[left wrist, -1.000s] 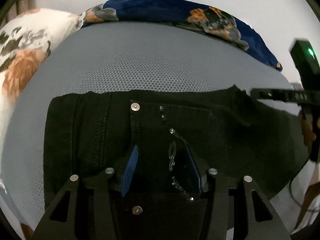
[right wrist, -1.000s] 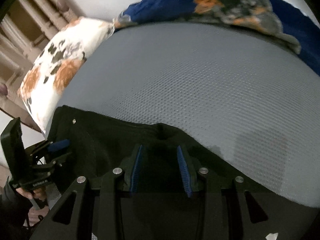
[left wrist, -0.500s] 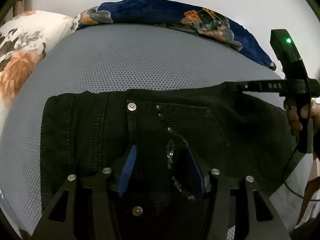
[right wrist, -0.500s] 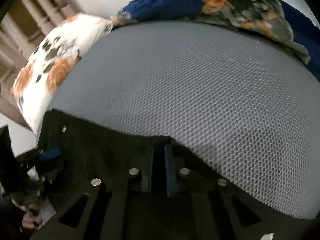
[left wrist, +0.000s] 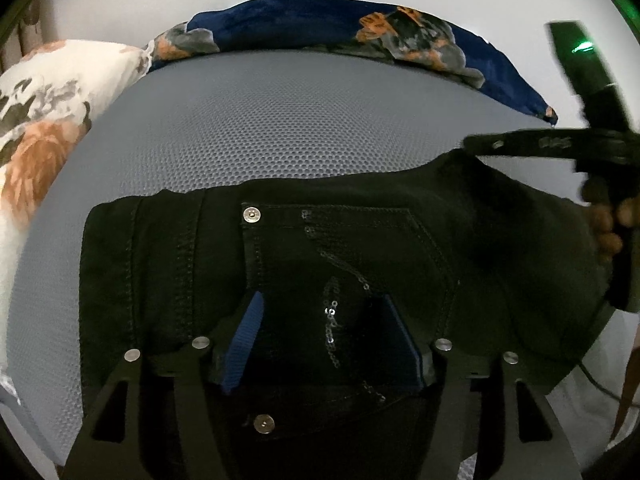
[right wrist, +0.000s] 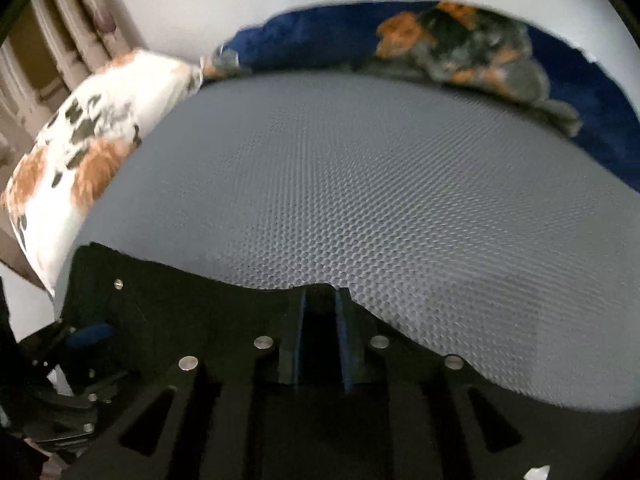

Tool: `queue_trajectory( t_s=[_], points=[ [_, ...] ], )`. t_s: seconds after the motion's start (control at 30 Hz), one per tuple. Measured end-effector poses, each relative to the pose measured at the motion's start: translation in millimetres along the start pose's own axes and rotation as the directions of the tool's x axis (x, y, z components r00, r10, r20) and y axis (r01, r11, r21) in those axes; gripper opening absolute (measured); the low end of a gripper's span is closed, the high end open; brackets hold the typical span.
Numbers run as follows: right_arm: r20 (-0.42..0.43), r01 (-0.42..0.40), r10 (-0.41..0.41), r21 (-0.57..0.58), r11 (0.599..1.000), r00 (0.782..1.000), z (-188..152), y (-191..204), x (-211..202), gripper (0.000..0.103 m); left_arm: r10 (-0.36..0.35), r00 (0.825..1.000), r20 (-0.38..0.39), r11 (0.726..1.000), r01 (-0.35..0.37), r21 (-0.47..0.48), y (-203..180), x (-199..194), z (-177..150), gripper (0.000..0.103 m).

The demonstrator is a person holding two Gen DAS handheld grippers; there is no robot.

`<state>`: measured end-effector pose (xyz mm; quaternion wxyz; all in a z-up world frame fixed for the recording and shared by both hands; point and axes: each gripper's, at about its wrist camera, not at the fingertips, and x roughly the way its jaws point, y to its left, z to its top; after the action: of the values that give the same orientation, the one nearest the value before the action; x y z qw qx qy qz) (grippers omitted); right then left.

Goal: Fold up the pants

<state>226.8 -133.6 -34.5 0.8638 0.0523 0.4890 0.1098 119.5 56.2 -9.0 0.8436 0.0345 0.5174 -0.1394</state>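
Black jeans (left wrist: 360, 248) lie folded on a grey mesh bed surface (left wrist: 280, 128), with a sequinned back pocket and metal rivets showing. My left gripper (left wrist: 320, 316) is open, its blue-padded fingers spread over the pocket. My right gripper (right wrist: 320, 312) is shut on the jeans' far edge (right wrist: 168, 292) and holds it slightly raised. In the left wrist view the right gripper (left wrist: 472, 146) shows at the jeans' upper right corner, held by a hand. In the right wrist view the left gripper (right wrist: 86, 334) shows at lower left.
A white floral pillow (left wrist: 44, 120) lies at the left and a dark blue floral pillow (left wrist: 360, 32) along the back by the white wall. A wooden headboard (right wrist: 48, 48) stands at far left. A cable (left wrist: 600, 384) hangs at the right.
My right gripper closed on the far edge of the jeans and lifted it a little. My left gripper stayed open over the pocket, moving slightly back.
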Motion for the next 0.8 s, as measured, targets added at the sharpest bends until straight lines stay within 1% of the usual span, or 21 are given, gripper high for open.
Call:
queue_trajectory(
  t_s=[0.1,0.17,0.33,0.37,0.43,0.47,0.5,0.53,0.63,0.7,0.8],
  points=[
    [0.029,0.013,-0.014,0.029,0.999,0.999,-11,-6,-23,0.015,-0.001,1.0,-0.006,1.0,0.001,-0.004,0,-1,1,0.063],
    [0.017,0.038,-0.039,0.061,0.997,0.999,-22,-15,-32,0.015,0.0,1.0,-0.008,1.0,0.0,-0.009,-1,-1,2,0.063],
    [-0.022,0.091,-0.089,0.143,0.986,0.996,-52,-40,-28,0.015,0.017,1.0,-0.004,1.0,-0.017,0.003,-4,-1,2,0.063],
    [-0.031,0.115,-0.112,0.166,0.979,0.993,-56,-46,-25,0.015,0.02,1.0,-0.002,1.0,-0.02,0.006,-4,-1,1,0.063],
    [-0.04,0.194,-0.19,0.196,0.961,0.981,-62,-59,-20,0.015,0.026,1.0,0.0,1.0,-0.026,0.014,-5,-1,0,0.063],
    [-0.043,0.215,-0.211,0.206,0.955,0.977,-65,-65,-19,0.012,0.028,1.0,0.0,0.999,-0.028,0.016,-5,-1,0,0.063],
    [-0.04,0.221,-0.218,0.227,0.948,0.975,-66,-72,-19,0.01,0.029,1.0,0.0,0.999,-0.029,0.018,-5,-1,0,0.063],
    [-0.022,0.209,-0.21,0.262,0.942,0.977,-68,-81,-23,0.008,0.029,1.0,0.0,0.999,-0.029,0.017,-4,-1,1,0.063],
    [-0.027,0.27,-0.275,0.291,0.918,0.961,-72,-100,-31,0.012,0.028,1.0,0.002,0.999,-0.028,0.016,-4,-1,1,0.064],
    [-0.028,0.275,-0.28,0.306,0.912,0.96,-76,-111,-35,0.01,0.028,1.0,0.004,0.999,-0.028,0.016,-5,-1,1,0.064],
    [-0.026,0.284,-0.291,0.325,0.902,0.956,-82,-125,-43,0.01,0.033,0.999,0.009,0.999,-0.033,0.024,-6,0,0,0.065]
  ],
)
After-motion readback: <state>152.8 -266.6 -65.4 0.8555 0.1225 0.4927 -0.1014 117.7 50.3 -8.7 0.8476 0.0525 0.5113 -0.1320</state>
